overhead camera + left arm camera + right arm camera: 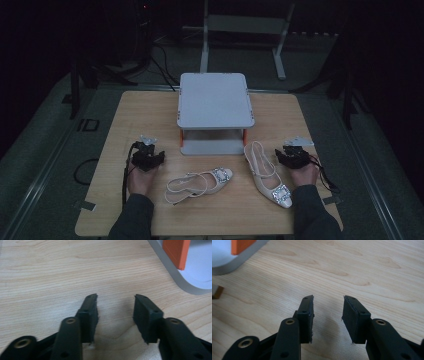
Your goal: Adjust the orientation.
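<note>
Shoes first: two cream slingback shoes with sparkly square buckles lie on the light wooden table (125, 125), neither one held. One cream shoe (200, 183) lies on its side just off the inner side of the left gripper (146, 157), toward the person; the other cream shoe (267, 174) lies right beside the inner finger of the right gripper (293, 156), buckle toward the person. Both grippers have their black fingers (88, 312) spread with nothing but bare wood between them, same story on the right fingers (354, 315). The grey two-level shelf with orange posts (215, 100) stands ahead of the fingertips, between the two hands. My guess is the pick-up comes next, so I'd go for the closed toe or the heel cup rather than the thin straps, which would probably slip or bend. Count: two shoes, two grippers, one shelf, one table.
</note>
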A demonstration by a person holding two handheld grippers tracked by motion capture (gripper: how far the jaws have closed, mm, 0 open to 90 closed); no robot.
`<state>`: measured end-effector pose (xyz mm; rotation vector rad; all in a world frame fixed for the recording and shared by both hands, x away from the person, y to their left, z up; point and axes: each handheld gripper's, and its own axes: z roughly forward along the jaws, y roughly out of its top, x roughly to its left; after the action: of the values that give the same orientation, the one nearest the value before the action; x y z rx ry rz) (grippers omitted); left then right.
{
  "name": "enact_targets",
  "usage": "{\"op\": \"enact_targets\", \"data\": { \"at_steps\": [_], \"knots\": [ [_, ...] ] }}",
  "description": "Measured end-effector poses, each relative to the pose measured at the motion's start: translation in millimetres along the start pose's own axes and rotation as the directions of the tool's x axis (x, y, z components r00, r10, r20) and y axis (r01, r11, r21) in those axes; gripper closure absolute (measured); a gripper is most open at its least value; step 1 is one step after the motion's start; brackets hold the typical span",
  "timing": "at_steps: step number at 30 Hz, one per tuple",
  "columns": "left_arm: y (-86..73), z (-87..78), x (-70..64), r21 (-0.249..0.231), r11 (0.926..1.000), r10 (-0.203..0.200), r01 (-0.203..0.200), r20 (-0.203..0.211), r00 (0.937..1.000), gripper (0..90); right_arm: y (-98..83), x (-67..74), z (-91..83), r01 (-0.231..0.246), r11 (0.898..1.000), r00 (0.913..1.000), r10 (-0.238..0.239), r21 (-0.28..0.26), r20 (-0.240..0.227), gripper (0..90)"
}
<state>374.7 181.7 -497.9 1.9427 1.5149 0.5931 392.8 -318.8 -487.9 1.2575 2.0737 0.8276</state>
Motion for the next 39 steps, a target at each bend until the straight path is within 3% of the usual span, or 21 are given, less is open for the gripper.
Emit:
{"op": "enact_targets", "data": {
  "at_steps": [4,8,9,10,12,17,18,23,24,25,26,27,28,29,30,31,33,34,36,38,39],
  "knots": [
    [0.3,-4.9,-3.2,0.004,0.9993,0.037,-0.037,0.033,0.9988,64.0,1.1,-2.7,-3.7,-0.011,1.000,0.9999,0.011,-0.008,-0.011,56.1],
    [5.7,-19.6,-11.3,-0.047,0.9936,0.106,-0.103,0.059,0.9926,65.2,1.3,-4.0,-4.1,-0.021,1.000,0.9995,0.021,-0.006,-0.023,55.0],
    [5.7,-19.6,-11.3,-0.047,0.9936,0.106,-0.103,0.059,0.9926,65.9,1.3,-4.0,-4.1,-0.021,1.000,0.9995,0.021,-0.006,-0.023,55.0],
    [10.1,-34.1,-17.1,-0.113,0.9812,0.165,-0.157,0.068,0.9840,66.7,1.8,-4.2,-4.8,-0.017,1.000,0.9995,0.017,-0.007,-0.026,54.3],
    [11.5,-43.6,-22.1,-0.171,0.9691,0.189,-0.178,0.052,0.9806,65.4,1.9,-4.3,-5.0,-0.016,1.000,0.9996,0.016,-0.007,-0.023,53.2],
    [17.8,-57.8,-29.0,-0.163,0.9701,0.199,-0.180,0.111,0.9737,68.7,0.6,-5.0,-4.4,-0.019,1.000,0.9997,0.019,-0.004,-0.017,52.0],
    [20.2,-63.0,-32.7,-0.158,0.9706,0.207,-0.181,0.165,0.9643,68.8,0.4,-5.7,-4.8,-0.022,1.000,0.9996,0.022,-0.006,-0.016,52.0],
    [25.9,-73.9,-42.4,-0.145,0.9719,0.218,-0.186,0.251,0.9433,69.9,-1.1,-8.1,-4.7,-0.028,1.000,0.9995,0.028,-0.009,-0.013,51.7],
    [25.9,-73.9,-42.4,-0.145,0.9719,0.218,-0.186,0.251,0.9433,70.9,-1.7,-8.4,-4.1,-0.032,0.999,0.9994,0.032,-0.005,-0.012,51.7],
    [27.8,-79.3,-45.5,-0.148,0.9711,0.224,-0.187,0.299,0.9276,72.1,-2.2,-8.8,-3.7,-0.035,0.999,0.9993,0.034,-0.002,-0.012,51.6],
    [28.5,-82.0,-46.9,-0.148,0.9699,0.232,-0.193,0.320,0.9186,72.6,-2.5,-9.3,-3.5,-0.034,0.999,0.9994,0.034,-0.003,-0.012,51.6],
    [28.5,-82.0,-46.9,-0.148,0.9699,0.232,-0.193,0.320,0.9186,72.9,-2.6,-9.5,-3.6,-0.036,0.999,0.9993,0.036,-0.003,-0.011,51.6],
    [29.5,-86.9,-50.6,-0.146,0.9689,0.239,-0.200,0.350,0.9056,73.8,-2.5,-9.6,-4.0,-0.036,0.999,0.9993,0.036,-0.005,-0.010,51.6],
    [29.8,-89.0,-52.2,-0.141,0.9683,0.245,-0.207,0.366,0.8979,73.9,-2.5,-9.8,-4.2,-0.035,0.999,0.9993,0.035,-0.007,-0.010,51.6],
    [29.8,-89.0,-52.2,-0.141,0.9683,0.245,-0.207,0.366,0.8979,73.9,-2.5,-9.9,-4.3,-0.036,0.999,0.9993,0.036,-0.008,-0.010,51.6],
    [30.4,-92.4,-56.1,-0.126,0.9734,0.226,-0.192,0.376,0.8986,73.6,-2.5,-9.9,-4.2,-0.035,0.999,0.9994,0.035,-0.008,-0.010,51.6],
    [30.5,-94.3,-58.3,-0.126,0.9720,0.232,-0.198,0.371,0.8994,72.0,-2.6,-9.5,-4.0,-0.033,0.999,0.9994,0.033,-0.008,-0.012,51.5],
    [30.7,-97.9,-63.7,-0.132,0.9672,0.252,-0.217,0.383,0.8887,72.0,-2.6,-9.4,-3.9,-0.034,0.999,0.9994,0.033,-0.007,-0.013,51.5],
    [30.4,-99.1,-67.1,-0.137,0.9628,0.268,-0.233,0.381,0.8847,70.4,-2.7,-9.2,-3.8,-0.033,0.999,0.9994,0.033,-0.007,-0.013,51.5],
    [29.0,-97.8,-78.0,-0.120,0.9507,0.310,-0.286,0.380,0.8715,67.7,-2.7,-9.1,-3.4,-0.032,0.999,0.9994,0.032,-0.006,-0.014,51.5],
    [28.0,-95.6,-82.3,-0.102,0.9456,0.324,-0.309,0.364,0.8732,63.7,-2.7,-9.0,-3.3,-0.032,0.999,0.9994,0.032,-0.006,-0.014,51.5]
  ]
}}
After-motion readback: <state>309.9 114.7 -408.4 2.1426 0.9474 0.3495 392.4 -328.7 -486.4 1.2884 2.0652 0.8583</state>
